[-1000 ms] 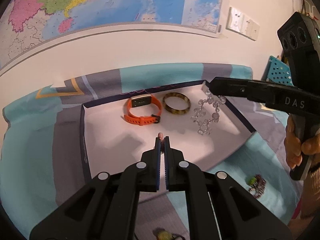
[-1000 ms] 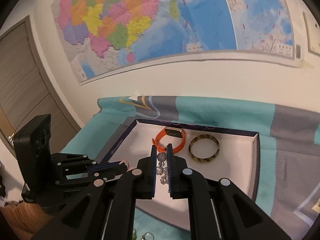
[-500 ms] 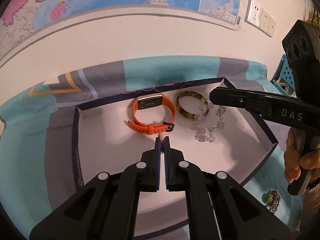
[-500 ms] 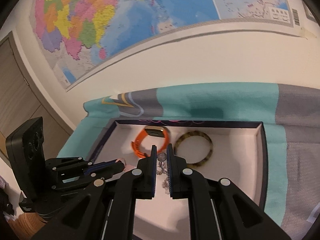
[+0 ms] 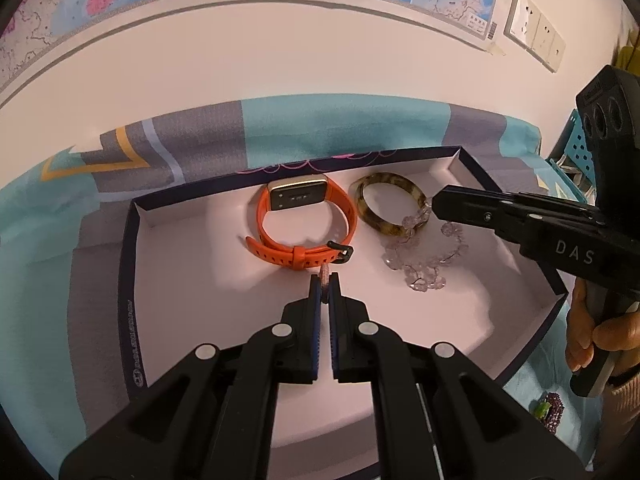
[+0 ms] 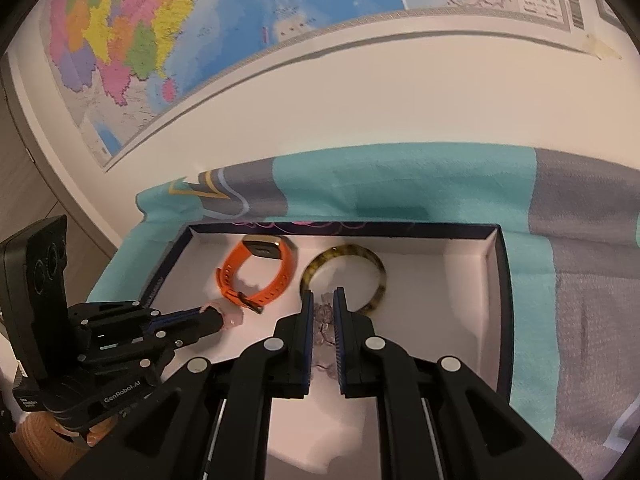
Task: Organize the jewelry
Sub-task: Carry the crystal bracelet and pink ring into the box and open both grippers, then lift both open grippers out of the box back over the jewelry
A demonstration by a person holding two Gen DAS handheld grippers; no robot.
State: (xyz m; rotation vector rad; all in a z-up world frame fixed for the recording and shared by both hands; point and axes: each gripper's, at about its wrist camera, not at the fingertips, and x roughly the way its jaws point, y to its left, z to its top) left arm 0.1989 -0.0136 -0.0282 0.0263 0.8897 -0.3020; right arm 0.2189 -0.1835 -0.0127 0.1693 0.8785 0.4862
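A white-lined box (image 5: pixel 132 280) with a dark blue rim holds an orange watch (image 5: pixel 304 224) and a tortoiseshell bangle (image 5: pixel 390 204). My left gripper (image 5: pixel 325 280) is shut on a small pink beaded piece (image 5: pixel 325 272), low over the box floor just in front of the watch's buckle. My right gripper (image 6: pixel 322 296) is shut on a clear bead bracelet (image 6: pixel 324 316). In the left wrist view this clear bead bracelet (image 5: pixel 420 258) trails from the right gripper (image 5: pixel 434 204) onto the box floor beside the bangle. The right wrist view shows the left gripper (image 6: pixel 220 316), watch (image 6: pixel 260 276) and bangle (image 6: pixel 344 268).
The box sits on a teal and grey cloth (image 5: pixel 48 240) against a white wall with a map. A purple and green beaded piece (image 5: pixel 550 410) lies on the cloth outside the box, near right. A teal basket (image 5: pixel 576 148) stands at the far right. A hand (image 5: pixel 600 332) holds the right gripper.
Both grippers came down and forward over the box. The clear bead bracelet, hanging free before, now lies partly on the box floor by the bangle. The pink piece is nearer the watch.
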